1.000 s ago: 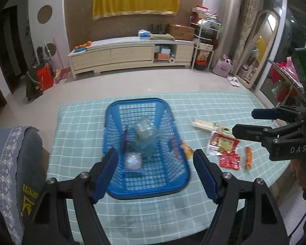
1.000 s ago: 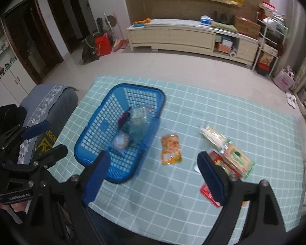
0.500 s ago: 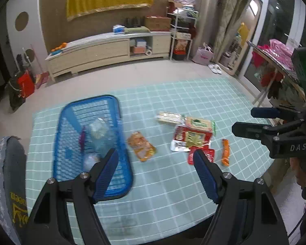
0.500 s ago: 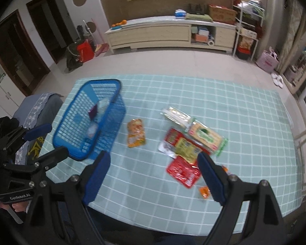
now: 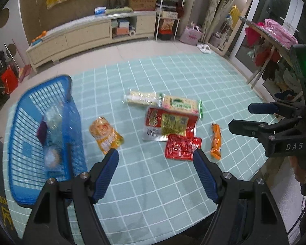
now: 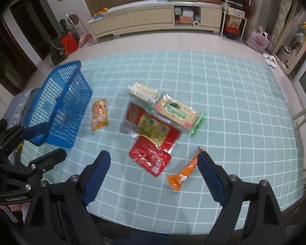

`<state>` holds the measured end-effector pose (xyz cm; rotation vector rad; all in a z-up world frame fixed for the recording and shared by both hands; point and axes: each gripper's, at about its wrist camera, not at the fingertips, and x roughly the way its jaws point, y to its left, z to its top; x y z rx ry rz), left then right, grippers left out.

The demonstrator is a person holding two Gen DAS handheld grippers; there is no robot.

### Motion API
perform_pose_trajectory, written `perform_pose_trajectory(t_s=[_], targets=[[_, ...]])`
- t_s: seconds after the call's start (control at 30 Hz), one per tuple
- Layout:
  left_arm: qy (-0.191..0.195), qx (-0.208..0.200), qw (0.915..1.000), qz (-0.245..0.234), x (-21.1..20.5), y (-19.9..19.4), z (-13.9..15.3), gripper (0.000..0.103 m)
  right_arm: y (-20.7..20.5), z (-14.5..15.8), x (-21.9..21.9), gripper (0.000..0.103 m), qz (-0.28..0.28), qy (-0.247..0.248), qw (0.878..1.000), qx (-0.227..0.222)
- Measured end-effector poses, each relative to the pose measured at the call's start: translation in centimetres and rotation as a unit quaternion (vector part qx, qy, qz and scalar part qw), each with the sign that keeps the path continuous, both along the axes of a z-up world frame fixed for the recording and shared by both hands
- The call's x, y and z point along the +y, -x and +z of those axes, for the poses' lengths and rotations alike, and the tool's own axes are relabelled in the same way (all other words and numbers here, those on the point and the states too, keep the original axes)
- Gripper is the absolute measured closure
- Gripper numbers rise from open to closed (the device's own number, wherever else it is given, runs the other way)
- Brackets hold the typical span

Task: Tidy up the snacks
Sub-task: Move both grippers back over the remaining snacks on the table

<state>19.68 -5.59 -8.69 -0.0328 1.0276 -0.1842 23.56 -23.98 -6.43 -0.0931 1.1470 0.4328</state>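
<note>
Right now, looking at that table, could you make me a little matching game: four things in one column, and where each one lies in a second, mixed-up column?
Things:
1. blue basket
2. long orange stick pack
3. yellow-orange pouch
4. green-label cracker pack

Places:
A. alone, just beside the basket
B. at the table's left edge
C. nearest the right tool
D. at the far side of the pile, partly on the big red pack

Pairs: 1-B, 2-C, 3-A, 4-D
</note>
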Motion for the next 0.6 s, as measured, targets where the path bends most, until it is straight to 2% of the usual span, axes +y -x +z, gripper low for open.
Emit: perform_pose_trajectory(t_s=[0.27, 0.43, 0.6], targets=[[-0.009, 0.049, 0.9987, 0.000, -1.1, -0.1, -6.5, 0.029, -0.4, -6.1, 0.7, 0.013, 0.059, 0.050, 0.997, 0.015], [-0.018, 0.065, 0.9976, -0.013, -1.5, 0.5, -9.2, 0.029, 0.2, -9.1, 2.7, 0.013, 0.141, 0.105, 0.984, -0.010], [-0.009, 0.083, 0.9964, -0.018, -1.3, 0.6, -10.8, 0.029, 0.0, -11.1, 3.9, 0.013, 0.190, 0.116, 0.975, -0.008]])
